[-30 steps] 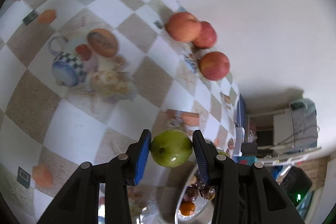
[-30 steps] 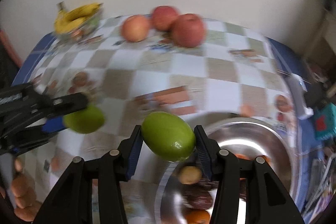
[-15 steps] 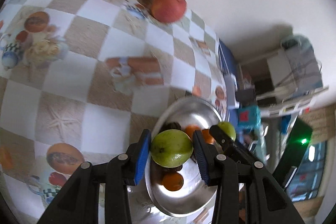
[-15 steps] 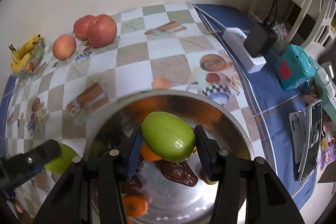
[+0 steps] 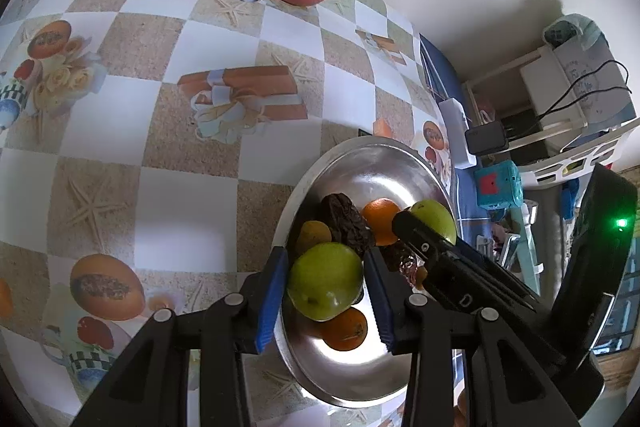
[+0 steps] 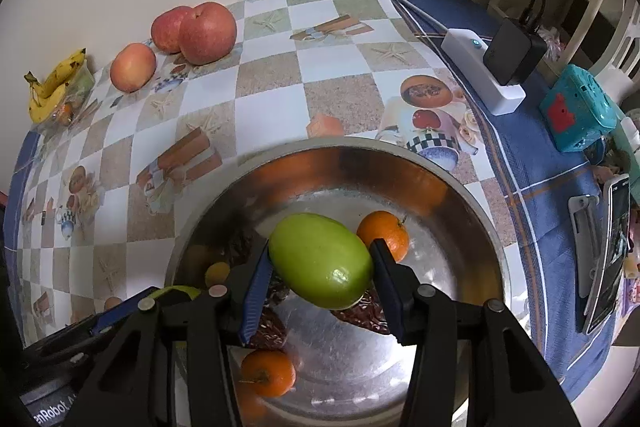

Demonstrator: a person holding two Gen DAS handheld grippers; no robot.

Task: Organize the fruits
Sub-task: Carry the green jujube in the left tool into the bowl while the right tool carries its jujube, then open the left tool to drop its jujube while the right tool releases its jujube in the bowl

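I have both tools over the steel bowl (image 6: 472,195) near the bench's right edge. My left tool (image 5: 326,287) is clamped on a round green fruit (image 5: 326,281), and my right tool (image 6: 320,263) is clamped on an oval green fruit (image 6: 320,261), both above the oranges (image 6: 383,229).

The left black two-finger tool with blue pads (image 5: 326,285) is being pointed steeply downward, its jaws being pressed on a round green fruit (image 5: 325,279). The right black blue-padded tool (image 6: 320,269) is likewise being angled down, a larger oval green fruit (image 6: 320,259) being clamped between its jaws.
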